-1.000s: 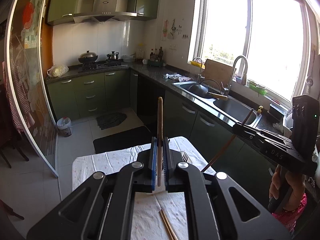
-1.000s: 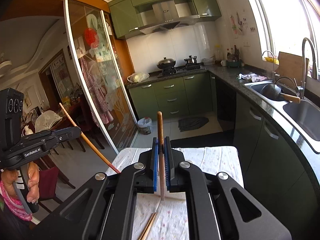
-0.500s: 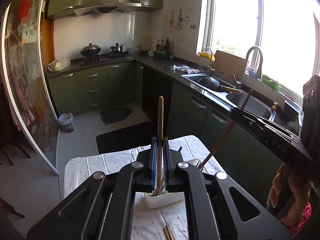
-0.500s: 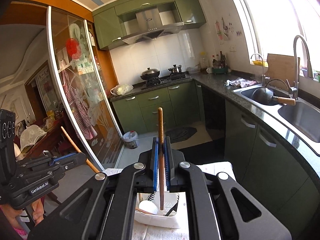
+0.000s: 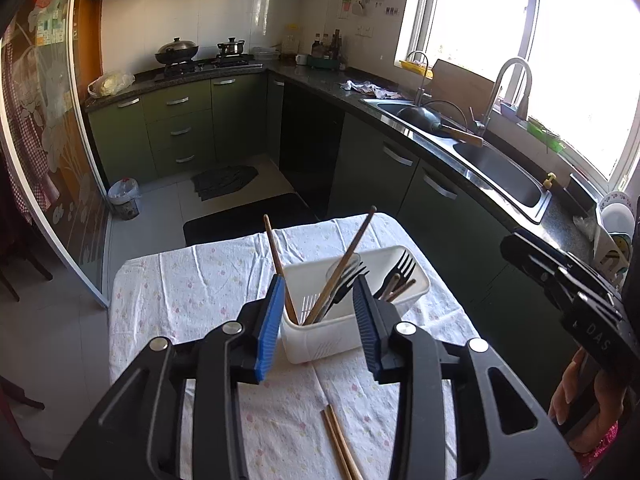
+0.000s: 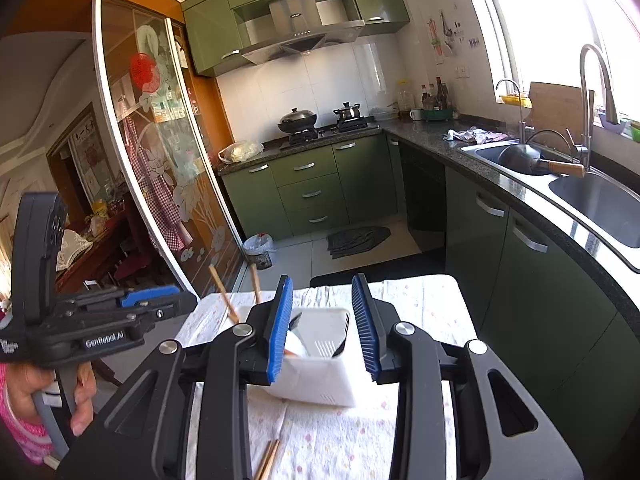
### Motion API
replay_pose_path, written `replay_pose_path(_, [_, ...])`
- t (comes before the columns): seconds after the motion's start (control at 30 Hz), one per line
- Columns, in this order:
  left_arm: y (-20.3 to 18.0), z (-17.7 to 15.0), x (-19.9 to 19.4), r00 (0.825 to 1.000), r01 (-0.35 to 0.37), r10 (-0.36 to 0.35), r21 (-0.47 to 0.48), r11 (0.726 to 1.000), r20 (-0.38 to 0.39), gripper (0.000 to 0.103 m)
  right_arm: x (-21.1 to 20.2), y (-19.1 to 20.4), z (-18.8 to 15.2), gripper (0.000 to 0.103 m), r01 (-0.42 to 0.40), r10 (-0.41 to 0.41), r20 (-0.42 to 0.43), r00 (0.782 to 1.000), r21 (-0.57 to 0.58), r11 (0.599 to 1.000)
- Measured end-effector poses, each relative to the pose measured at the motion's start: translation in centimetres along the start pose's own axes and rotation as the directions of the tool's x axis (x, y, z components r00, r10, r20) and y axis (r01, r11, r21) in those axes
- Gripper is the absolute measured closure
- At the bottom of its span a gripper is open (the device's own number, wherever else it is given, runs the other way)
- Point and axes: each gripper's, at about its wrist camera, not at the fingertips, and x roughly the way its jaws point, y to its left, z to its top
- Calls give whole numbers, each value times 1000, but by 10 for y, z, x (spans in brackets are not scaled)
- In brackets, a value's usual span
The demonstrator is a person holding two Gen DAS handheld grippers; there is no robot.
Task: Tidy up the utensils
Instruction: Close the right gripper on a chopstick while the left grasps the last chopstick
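A white utensil basket stands on the flowered tablecloth. Two wooden chopsticks lean upright in its near end, beside black forks. My left gripper is open and empty just above the basket's near end. My right gripper is open and empty over the same basket; the two chopsticks show at its left. Two more chopsticks lie on the cloth near me, also in the right wrist view.
Each gripper shows in the other's view: the right one, the left one. Green kitchen cabinets and a sink counter run along the right. A glass sliding door stands at the left.
Both grippers held a chopstick upright and lowered toward the basket. Both have now opened, and the two chopsticks stand in the basket.
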Motion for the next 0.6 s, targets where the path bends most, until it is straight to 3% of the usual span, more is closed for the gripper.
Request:
replay_pose_path(0.1, [0,-26,-8,999,23,-23,-3,1000,-34,61,12,12,-49,60,-33,25,-190,981,-41,999])
replay_pose_path(0.2, [6,-59,-10,996,54,-56,-25,998,-72,60,43,28,-108,60,-51,7,-371,929,-107,993])
replay_pose_path(0.3, [16,-90,-12,992,83,-90,-77,994,-88,60,75,40,-156,64,-74,4,-494,870,-121,990])
replay_pose_path(0.4, [22,-113,-14,991,89,-97,-95,992,-88,58,91,50,-182,67,-74,0,-534,846,-117,990])
replay_pose_path(0.6, [35,-131,-16,988,96,-109,-117,988,-107,56,116,60,-192,70,-39,-39,-567,823,-125,991])
